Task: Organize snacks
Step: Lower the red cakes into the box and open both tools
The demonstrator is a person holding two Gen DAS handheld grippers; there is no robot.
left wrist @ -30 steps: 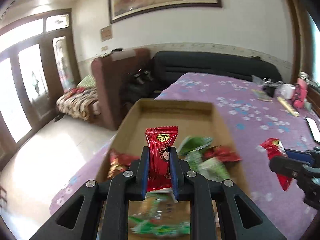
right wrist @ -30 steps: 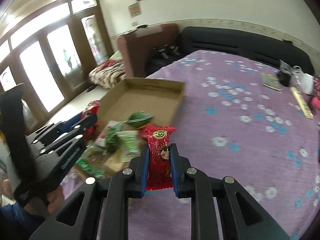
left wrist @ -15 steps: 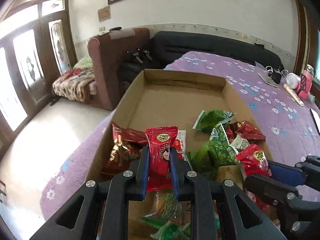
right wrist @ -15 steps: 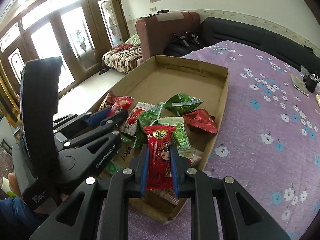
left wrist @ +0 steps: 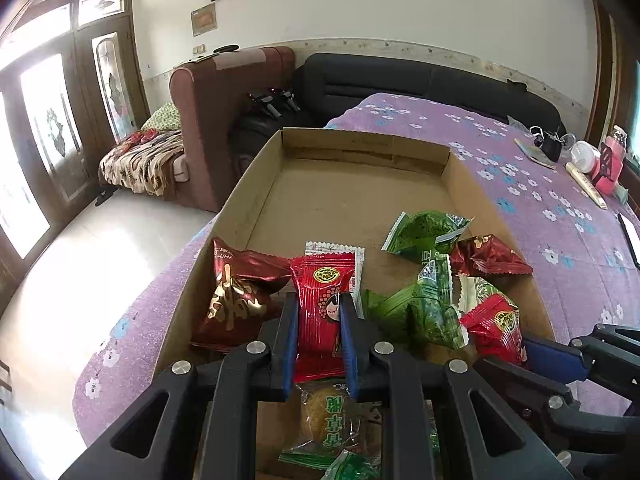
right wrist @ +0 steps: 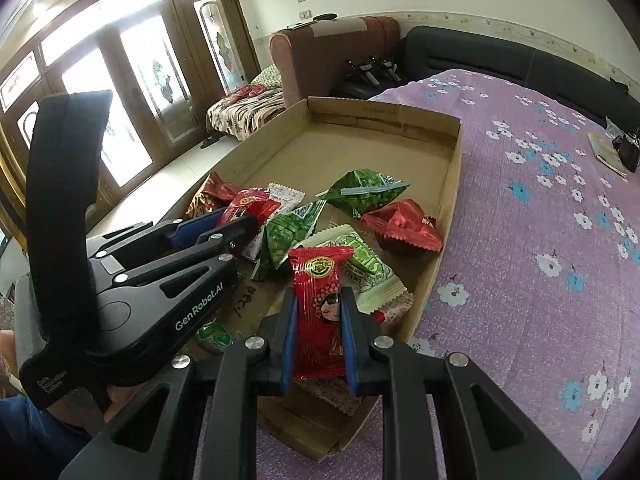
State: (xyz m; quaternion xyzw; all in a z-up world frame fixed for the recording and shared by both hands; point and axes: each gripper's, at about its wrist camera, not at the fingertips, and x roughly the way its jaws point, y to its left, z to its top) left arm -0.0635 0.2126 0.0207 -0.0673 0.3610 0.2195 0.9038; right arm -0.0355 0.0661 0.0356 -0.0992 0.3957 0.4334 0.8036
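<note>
Both claws are clamped on red snack packets over the cardboard tray [right wrist: 450,184]: left gripper [left wrist: 319,344] on one red packet [left wrist: 322,312], right gripper [right wrist: 319,340] on another [right wrist: 320,308]. Only from the right wrist is the person's hand [right wrist: 116,398] seen.

Both tools are matte black plastic. The left gripper [left wrist: 319,344] has two forked, triangular-windowed arms, each studded with round silver screws, ending in fingers [left wrist: 347,340] lined with blue pads. The right gripper [right wrist: 318,344] is built the same way. Seen from the right wrist view, the left gripper's flat side carries white "GenRobot.AI" lettering, with a tall curved black handle behind that lettering and small white print below it. Under the handle show a hand [right wrist: 116,396] and a blue sleeve [right wrist: 24,440]
</note>
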